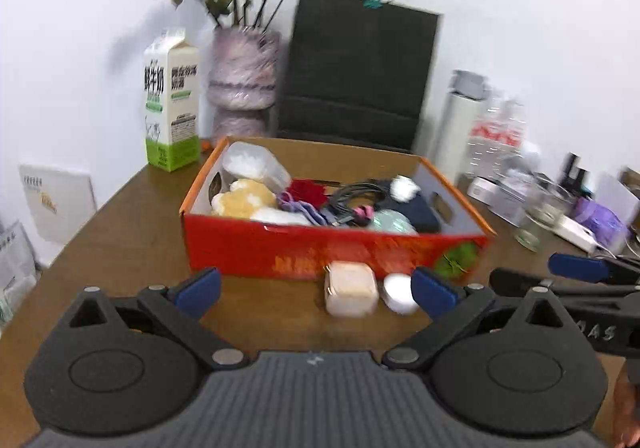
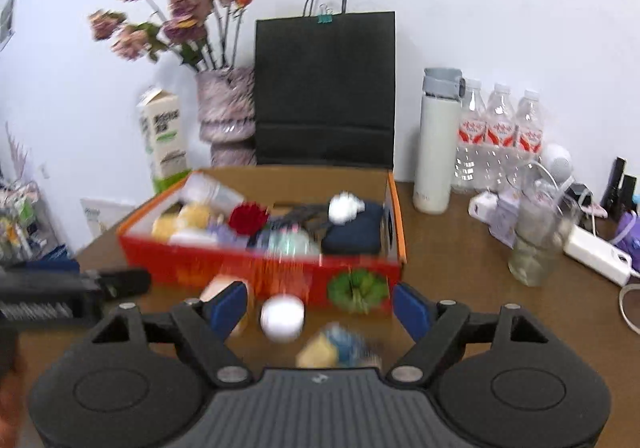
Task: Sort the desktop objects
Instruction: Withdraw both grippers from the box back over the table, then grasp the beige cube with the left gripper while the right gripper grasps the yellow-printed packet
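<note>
A red cardboard box (image 1: 280,252) (image 2: 192,268) stands on the brown table, filled with several small things: a plush toy, a red flower, cables, a navy cap with a white pompom. In front of it lie a pinkish square case (image 1: 351,288) (image 2: 218,290) and a white round case (image 1: 398,292) (image 2: 282,318). A blurred yellow-and-blue object (image 2: 336,348) lies near the right gripper. My left gripper (image 1: 316,290) is open, nothing between its pads. My right gripper (image 2: 320,308) is open too, with the white case lying loose between its fingers. The right gripper's finger (image 1: 576,268) shows in the left wrist view.
Behind the box stand a milk carton (image 1: 172,99), a vase of dried flowers (image 1: 244,79) and a black paper bag (image 1: 356,71). To the right are a white flask (image 2: 436,143), water bottles (image 2: 500,135), a glass (image 2: 536,244) and a power bank (image 2: 596,252).
</note>
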Demonstrator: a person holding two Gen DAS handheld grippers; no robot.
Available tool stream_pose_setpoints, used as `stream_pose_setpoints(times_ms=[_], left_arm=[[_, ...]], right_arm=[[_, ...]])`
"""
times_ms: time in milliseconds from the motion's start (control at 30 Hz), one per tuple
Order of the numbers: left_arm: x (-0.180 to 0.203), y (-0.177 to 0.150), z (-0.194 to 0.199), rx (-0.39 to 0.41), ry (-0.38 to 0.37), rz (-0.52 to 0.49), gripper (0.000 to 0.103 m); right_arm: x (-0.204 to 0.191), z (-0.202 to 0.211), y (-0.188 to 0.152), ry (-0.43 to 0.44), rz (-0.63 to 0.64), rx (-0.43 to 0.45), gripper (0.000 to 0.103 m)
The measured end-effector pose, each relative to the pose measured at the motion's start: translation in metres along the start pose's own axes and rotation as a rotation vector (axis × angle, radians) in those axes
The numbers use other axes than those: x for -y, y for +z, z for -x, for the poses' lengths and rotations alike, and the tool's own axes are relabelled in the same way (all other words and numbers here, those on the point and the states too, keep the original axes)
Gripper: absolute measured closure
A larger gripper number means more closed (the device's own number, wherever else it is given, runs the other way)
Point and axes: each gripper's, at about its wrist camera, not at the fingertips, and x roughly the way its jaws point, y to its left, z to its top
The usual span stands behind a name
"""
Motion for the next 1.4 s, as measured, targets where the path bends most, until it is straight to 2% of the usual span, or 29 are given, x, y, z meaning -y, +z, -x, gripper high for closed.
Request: stream_pose_setpoints(times_ms=[133, 267, 400, 467, 567, 700, 767, 867, 1100, 1233, 1333, 1400], left_arm=[[0.002, -0.034, 0.055, 0.053, 0.036, -0.080, 0.000], [-0.005, -0.077, 0.104, 0.038, 0.019, -0.039, 0.000], [-0.012, -0.120, 0.148, 0.048, 0.008, -0.003, 0.000], [-0.019, -0.137, 0.169, 0.045, 0.032, 0.021, 0.000], [-0.029, -0.153, 0.198, 0.044, 0.069, 0.038, 0.000], [-0.047, -0.163, 0.226, -0.002, 0.045, 0.061, 0.000], [-0.053, -0.168, 0.232, -0.015, 0.052, 0.061, 0.000], [-0.052, -0.170, 0.224, -0.028, 0.093, 0.066, 0.000], [-0.047, -0.169, 0.196, -0.059, 0.062, 0.056, 0.000], [-0.046, -0.156, 0.170, -0.078, 0.026, 0.066, 0.000], [-0.040, -0.137, 0.145, -0.036, -0.007, 0.033, 0.000], [-0.033, -0.124, 0.124, 0.004, -0.001, -0.013, 0.000]], right_arm=[[-0.009, 0.050, -0.046, -0.014, 0.031, 0.005, 0.023], [-0.016, 0.103, -0.089, -0.010, 0.039, 0.031, 0.020], [-0.018, 0.156, -0.120, 0.007, -0.011, 0.058, 0.018], [-0.019, 0.180, -0.132, 0.015, -0.034, 0.076, 0.017], [-0.024, 0.214, -0.147, 0.025, -0.022, 0.087, 0.013], [-0.036, 0.246, -0.158, -0.007, 0.008, 0.056, 0.001], [-0.042, 0.259, -0.164, -0.009, 0.032, 0.074, 0.000], [-0.044, 0.257, -0.167, 0.019, 0.033, 0.093, 0.000], [-0.034, 0.228, -0.165, -0.014, -0.005, 0.096, 0.000], [-0.029, 0.199, -0.153, -0.036, -0.002, 0.099, 0.006], [-0.028, 0.171, -0.136, -0.011, 0.021, 0.112, 0.011], [-0.028, 0.146, -0.123, 0.011, 0.035, 0.110, 0.014]])
